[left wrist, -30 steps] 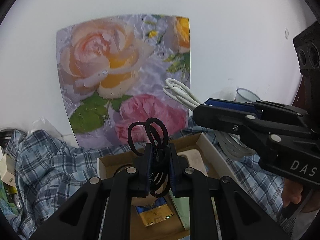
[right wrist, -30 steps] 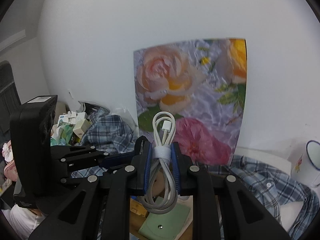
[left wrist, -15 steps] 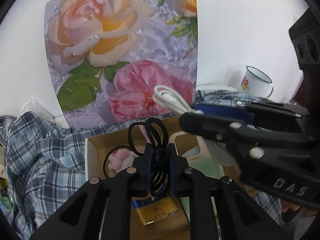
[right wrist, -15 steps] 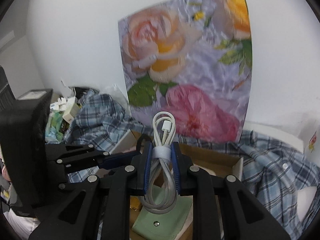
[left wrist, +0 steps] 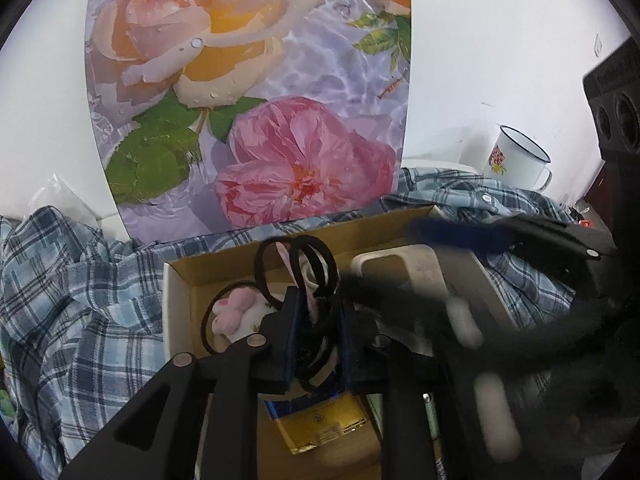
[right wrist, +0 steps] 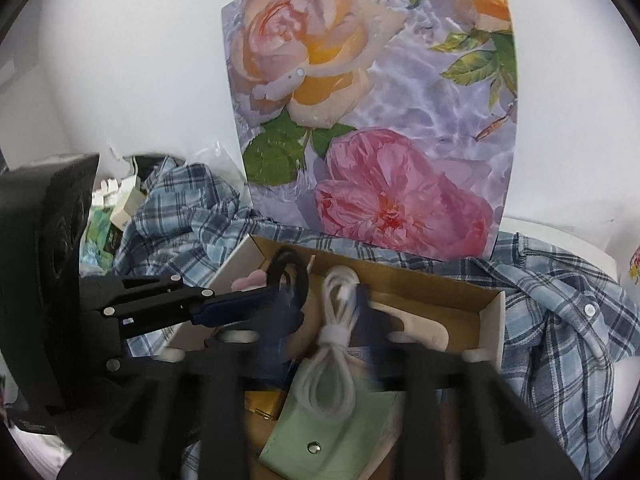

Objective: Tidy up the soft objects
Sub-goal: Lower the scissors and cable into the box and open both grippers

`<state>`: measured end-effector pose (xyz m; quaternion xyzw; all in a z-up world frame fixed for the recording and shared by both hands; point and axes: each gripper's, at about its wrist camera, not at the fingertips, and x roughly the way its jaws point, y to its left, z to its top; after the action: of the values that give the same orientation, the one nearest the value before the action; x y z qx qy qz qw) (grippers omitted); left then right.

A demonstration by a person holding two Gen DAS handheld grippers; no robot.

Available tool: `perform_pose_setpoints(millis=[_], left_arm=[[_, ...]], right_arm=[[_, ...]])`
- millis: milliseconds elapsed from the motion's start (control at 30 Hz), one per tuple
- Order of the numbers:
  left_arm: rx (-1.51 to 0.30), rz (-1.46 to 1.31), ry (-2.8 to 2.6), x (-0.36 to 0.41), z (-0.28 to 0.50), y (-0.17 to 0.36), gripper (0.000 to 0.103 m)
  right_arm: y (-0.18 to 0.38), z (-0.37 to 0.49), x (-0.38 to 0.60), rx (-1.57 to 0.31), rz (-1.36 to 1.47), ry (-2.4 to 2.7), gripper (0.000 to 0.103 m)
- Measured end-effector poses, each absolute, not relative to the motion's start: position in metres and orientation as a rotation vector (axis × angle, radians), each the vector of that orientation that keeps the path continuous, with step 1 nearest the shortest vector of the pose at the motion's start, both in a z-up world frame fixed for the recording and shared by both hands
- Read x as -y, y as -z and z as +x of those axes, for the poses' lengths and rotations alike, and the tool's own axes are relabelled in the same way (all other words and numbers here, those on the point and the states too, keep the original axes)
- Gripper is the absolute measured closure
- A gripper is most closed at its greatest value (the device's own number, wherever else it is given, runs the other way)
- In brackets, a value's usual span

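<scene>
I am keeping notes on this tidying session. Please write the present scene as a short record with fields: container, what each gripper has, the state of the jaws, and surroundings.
container: open cardboard box on a blue plaid shirt
left gripper: black hair ties between its fingers, over the box
left jaws: have just been opening, slightly apart
right gripper: coiled white cable between its blurred fingers, over the box
right jaws: have just been opening, wide
inside box: green pouch, pink plush item, yellow packet
behind: rose picture, enamel mug
</scene>
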<state>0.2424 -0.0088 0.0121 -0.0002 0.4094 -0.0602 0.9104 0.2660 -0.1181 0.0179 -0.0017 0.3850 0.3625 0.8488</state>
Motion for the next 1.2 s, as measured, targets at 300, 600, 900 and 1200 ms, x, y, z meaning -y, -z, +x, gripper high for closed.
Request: perform_pose_setpoints(millis=[300,600,900,1200], left_arm=[[-0.721,0.009,0.100,0.008,0.238,-0.029,0.001],[-0.687,0.012,0.026,-0.001,0.236,-0.041,0.000],[-0.649,-0.017,-0.014,-0.016,0.222,-0.060,0.000],[-0.572,-0.041,-0.024,-0.025,0.202,-0.092,0.000]], right_arm=[[-0.044,0.255,0.123,-0.742,0.016,-0.752,0.000],[-0.057,0.249,0.128,-0.711,-0.003,-0.704,0.000],[-0.073,0.246,0.135,-0.680,-0.006,-0.694,0.000],[-0.100,0.231,0.148,-0.610,0.038,-0.717,0.000]])
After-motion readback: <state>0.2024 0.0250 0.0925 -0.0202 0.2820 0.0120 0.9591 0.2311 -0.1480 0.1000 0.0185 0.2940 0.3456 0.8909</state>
